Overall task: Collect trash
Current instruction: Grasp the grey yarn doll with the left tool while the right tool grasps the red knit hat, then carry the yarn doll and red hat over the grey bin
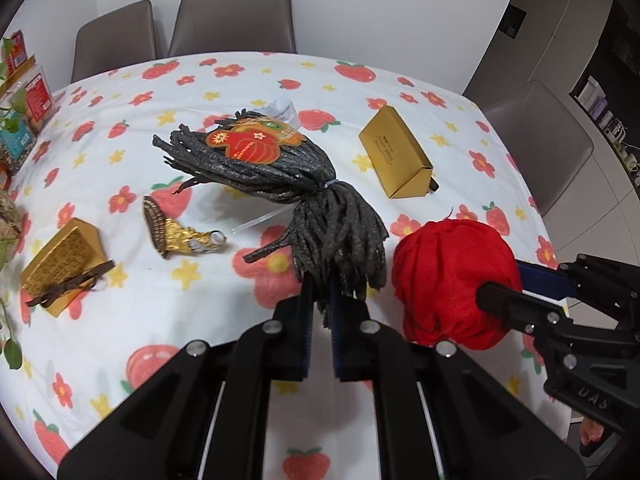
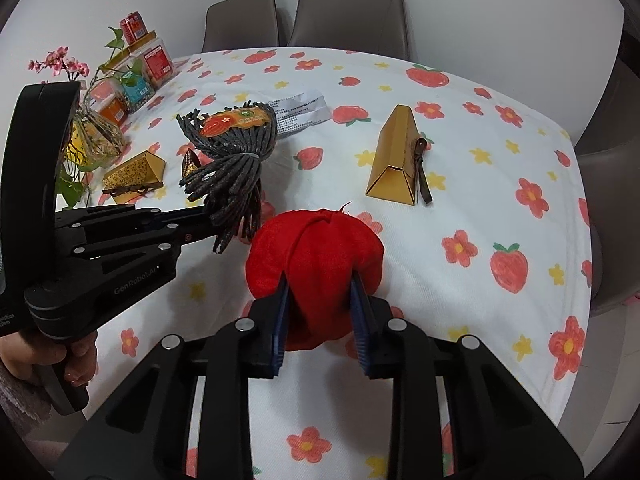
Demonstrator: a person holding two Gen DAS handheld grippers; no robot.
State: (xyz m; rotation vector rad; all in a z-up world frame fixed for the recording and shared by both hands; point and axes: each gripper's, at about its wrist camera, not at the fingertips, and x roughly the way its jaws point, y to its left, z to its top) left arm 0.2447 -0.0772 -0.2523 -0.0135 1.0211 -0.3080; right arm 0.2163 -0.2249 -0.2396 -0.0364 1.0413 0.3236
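My left gripper [image 1: 321,300] is shut on the near end of a dark grey rope bundle [image 1: 280,176] tied at the waist, with an orange pumpkin card [image 1: 252,140] on its far end; the bundle [image 2: 230,160] is lifted over the table. My right gripper [image 2: 320,292] is shut on a red cloth ball [image 2: 316,256], which also shows in the left wrist view [image 1: 452,280]. A gold foil wrapper [image 1: 180,232] and a white paper slip [image 2: 300,110] lie on the flowered tablecloth [image 2: 460,208].
Two gold wedge boxes lie on the table, one right [image 2: 396,160] and one left [image 1: 64,264]. Snack jars [image 2: 136,76] and a plant vase [image 2: 96,132] stand at the left edge. Grey chairs [image 2: 348,16] ring the table.
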